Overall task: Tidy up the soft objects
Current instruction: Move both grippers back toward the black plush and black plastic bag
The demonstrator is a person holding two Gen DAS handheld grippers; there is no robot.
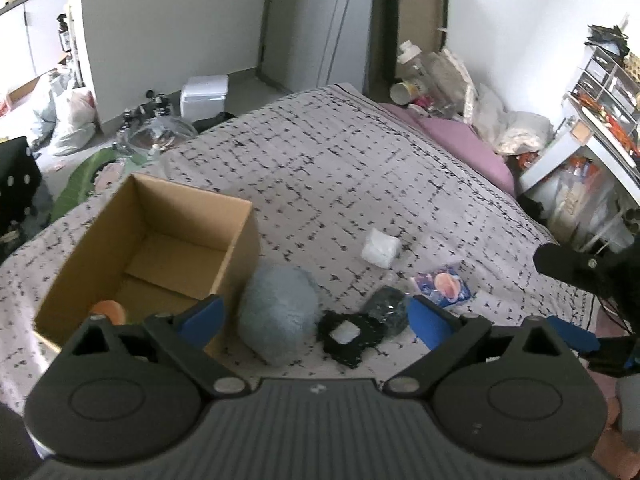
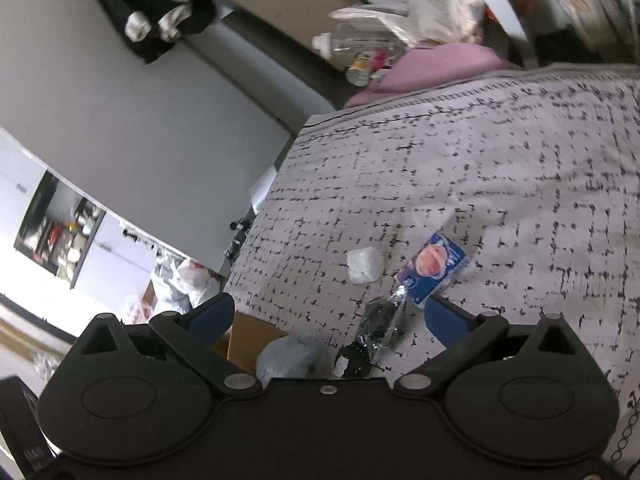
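Left wrist: my left claw (image 1: 314,316) is spread wide, empty, above the fluffy grey-blue ball (image 1: 278,312) beside the cardboard box (image 1: 132,220). Risk: plush squashes and slips out.

A lived-in bedroom; patterned bedspread (image 1: 360,152), pink pillow (image 1: 468,144), cluttered shelves (image 1: 604,92).

— What's on the bed (image 1: 360,152)?
— An open cardboard box (image 1: 160,240), a fluffy grey-blue cushion (image 1: 276,312) touching it, a black mesh piece (image 1: 352,340), a white wad (image 1: 380,248), a blue packet (image 1: 444,286).
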